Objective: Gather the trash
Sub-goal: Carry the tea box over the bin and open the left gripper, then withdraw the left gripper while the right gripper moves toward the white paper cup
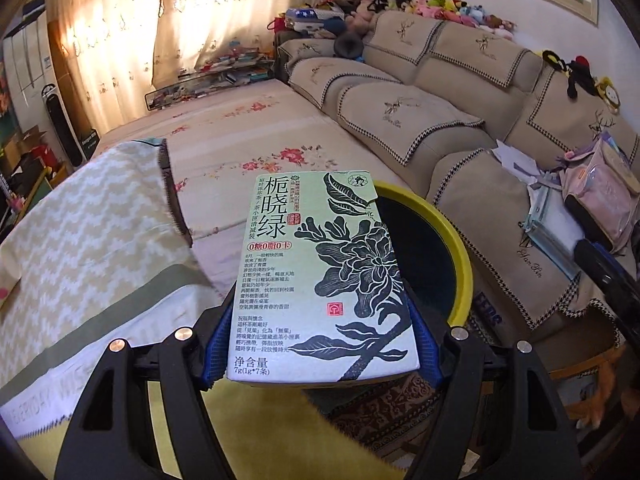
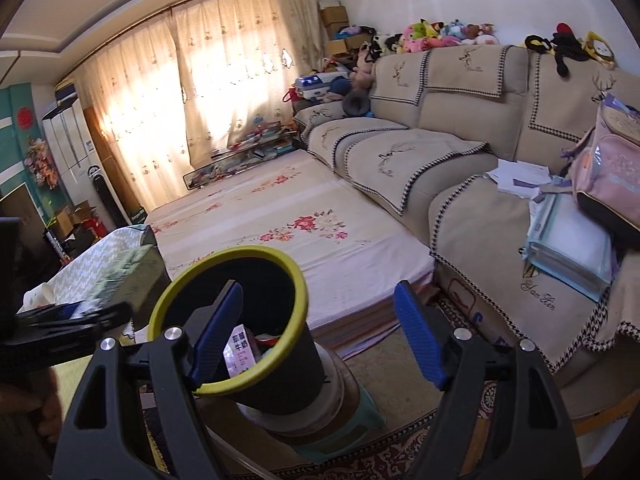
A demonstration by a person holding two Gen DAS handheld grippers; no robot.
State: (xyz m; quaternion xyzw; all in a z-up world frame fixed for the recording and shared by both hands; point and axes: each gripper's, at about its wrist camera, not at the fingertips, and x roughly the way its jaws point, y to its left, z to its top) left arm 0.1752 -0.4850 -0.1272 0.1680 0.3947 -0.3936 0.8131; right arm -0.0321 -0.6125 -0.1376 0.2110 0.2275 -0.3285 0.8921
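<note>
Box [image 1: 320,276] centre frame in left view, clamped between left gripper [image 1: 320,344] fingers, bin [image 1: 460,248] behind it at right. Right view: bin [image 2: 240,320] lower centre, carton [image 2: 240,350] inside; sofa [image 2: 480,160] right; mattress [image 2: 280,232] behind bin.

Left tongs [image 1: 320,344] clamped shut; right tongs [image 2: 316,332] spread wide.

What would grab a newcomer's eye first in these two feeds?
The green tea box fills the middle of the left wrist view, clamped in the left claw just in front of the yellow-rimmed bin. In the right wrist view the bin sits low in the centre with a carton already inside, and the right claw stands open and empty over it.
</note>
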